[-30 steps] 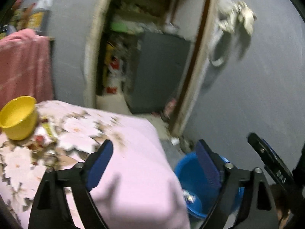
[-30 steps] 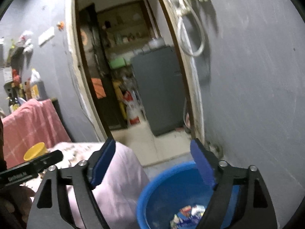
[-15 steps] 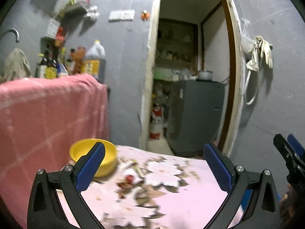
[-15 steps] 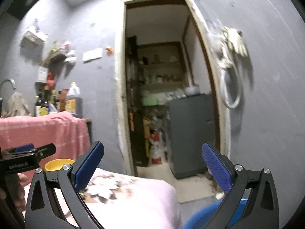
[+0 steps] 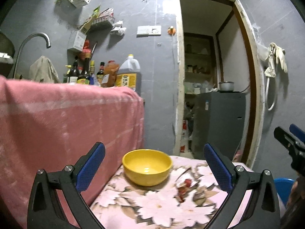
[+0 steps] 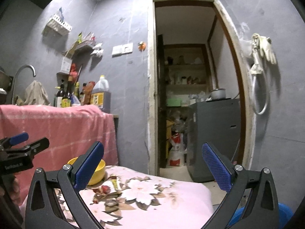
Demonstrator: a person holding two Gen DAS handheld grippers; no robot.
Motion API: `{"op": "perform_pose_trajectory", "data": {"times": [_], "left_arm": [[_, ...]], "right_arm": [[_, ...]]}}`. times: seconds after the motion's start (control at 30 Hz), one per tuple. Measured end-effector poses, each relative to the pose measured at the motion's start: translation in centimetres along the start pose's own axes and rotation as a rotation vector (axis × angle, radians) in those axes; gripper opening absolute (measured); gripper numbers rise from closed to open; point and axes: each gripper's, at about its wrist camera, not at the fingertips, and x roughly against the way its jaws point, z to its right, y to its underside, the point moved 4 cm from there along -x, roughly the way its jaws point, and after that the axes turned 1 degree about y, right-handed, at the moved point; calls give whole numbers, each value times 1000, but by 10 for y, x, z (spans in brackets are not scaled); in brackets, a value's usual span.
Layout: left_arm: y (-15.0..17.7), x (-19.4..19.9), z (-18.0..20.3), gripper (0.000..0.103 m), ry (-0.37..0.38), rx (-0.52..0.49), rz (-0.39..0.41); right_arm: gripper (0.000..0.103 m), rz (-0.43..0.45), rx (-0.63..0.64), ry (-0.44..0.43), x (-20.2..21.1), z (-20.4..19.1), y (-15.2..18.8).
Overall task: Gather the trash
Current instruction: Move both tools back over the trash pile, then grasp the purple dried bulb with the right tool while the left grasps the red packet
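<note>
Here both jaws gape, empty — left hand-held gripper [image 5: 154, 167], right hand-held gripper [image 6: 152, 165]. Red wrapper scraps [image 5: 184, 188] lie on table [image 5: 162, 210] beside yellow bowl [image 5: 147, 166]; only the right view shows a yellowish torn packet [image 6: 113, 185] — blue basin [image 6: 282, 214] floor-level, right.

- On your flower-printed pink tablecloth [image 5: 190, 211], the round yellow plastic bowl [image 5: 147, 166] sits at its far left.
- Small red scraps [image 5: 184, 188] lie right of that bowl.
- A pink draped towel [image 5: 66, 126] hangs left of it.
- The blue plastic basin [image 6: 284, 214] sits low, far right of it.
</note>
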Motion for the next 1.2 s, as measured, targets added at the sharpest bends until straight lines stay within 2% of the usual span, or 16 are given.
{"op": "perform_pose_trajectory", "data": {"times": [0.17, 0.3, 0.43, 0.53, 0.6, 0.67, 0.77, 0.87, 0.93, 1.07, 1.2], "left_arm": [[18, -17, -17, 101, 1, 3, -92], [36, -34, -25, 101, 4, 37, -202], [46, -49, -30, 101, 11, 63, -293], [55, -62, -34, 101, 42, 137, -382], [60, -67, -38, 101, 29, 175, -417], [64, -73, -37, 101, 25, 173, -458], [69, -79, -31, 101, 22, 145, -508], [75, -89, -29, 101, 15, 128, -569], [81, -96, -29, 101, 22, 128, -613], [94, -108, -27, 99, 48, 131, -700], [97, -113, -21, 97, 63, 112, -735]], "right_arm": [[103, -93, 35, -48, -23, -20, 15], [103, -214, 72, -83, -46, -31, 36], [103, -370, 120, -114, -75, -44, 58], [103, -470, 146, -111, -91, -51, 74], [103, -535, 155, -128, -99, -55, 85], [102, -593, 163, -138, -106, -58, 94], [94, -669, 152, -169, -118, -60, 104], [79, -753, 145, -207, -129, -63, 117], [73, -803, 137, -235, -135, -65, 125], [61, -836, 132, -281, -138, -71, 132], [49, -852, 142, -340, -137, -79, 135]]}}
